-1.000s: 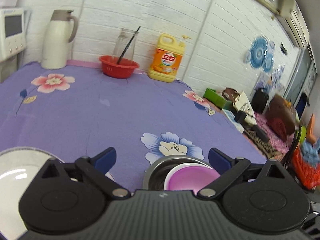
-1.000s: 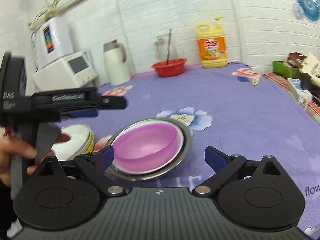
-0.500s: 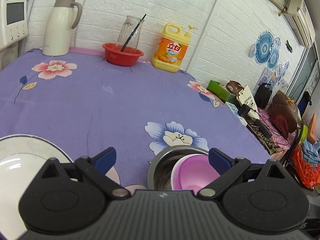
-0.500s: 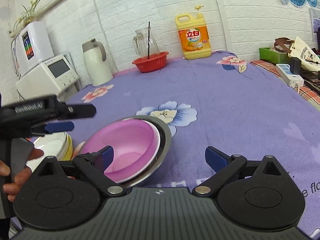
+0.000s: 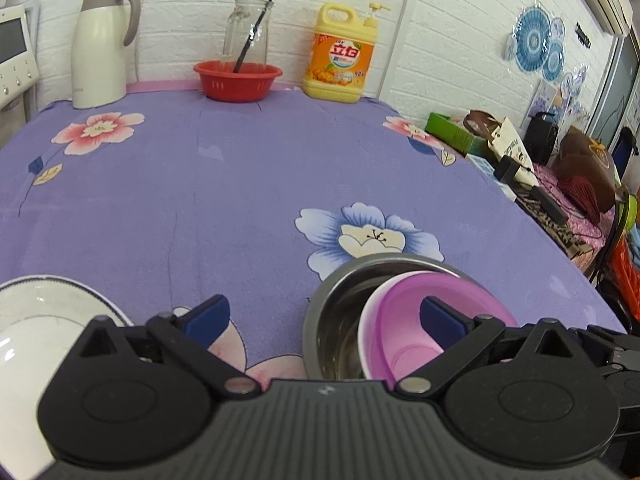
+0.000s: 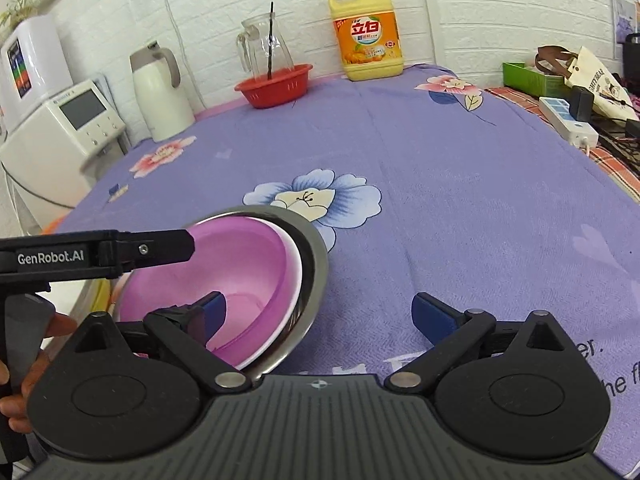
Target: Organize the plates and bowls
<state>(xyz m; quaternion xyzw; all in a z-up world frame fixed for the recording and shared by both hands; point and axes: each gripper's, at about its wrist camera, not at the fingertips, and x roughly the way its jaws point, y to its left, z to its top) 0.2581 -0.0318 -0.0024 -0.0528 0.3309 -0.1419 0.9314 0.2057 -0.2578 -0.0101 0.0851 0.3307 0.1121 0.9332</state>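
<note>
A pink bowl (image 5: 404,312) sits tilted inside a steel bowl (image 5: 340,308) on the purple flowered cloth; both also show in the right wrist view, the pink bowl (image 6: 240,272) and the steel bowl (image 6: 312,256). A white plate (image 5: 36,320) with a dark rim lies at the lower left. My left gripper (image 5: 320,316) is open, its right finger over the pink bowl. My right gripper (image 6: 316,312) is open, its left finger inside the pink bowl. The left gripper's body (image 6: 96,252) reaches over the bowls from the left.
At the back wall stand a white thermos (image 5: 100,44), a red basket (image 5: 238,80) with a glass jar, and a yellow detergent bottle (image 5: 342,56). A white appliance (image 6: 60,120) stands left of the table. Clutter and a power strip (image 6: 568,120) lie beyond the right edge.
Both grippers have drawn back and lifted a little, staying open. The bowls now sit closer under the right gripper's left finger. The left gripper's body has shifted lower across the right view.
</note>
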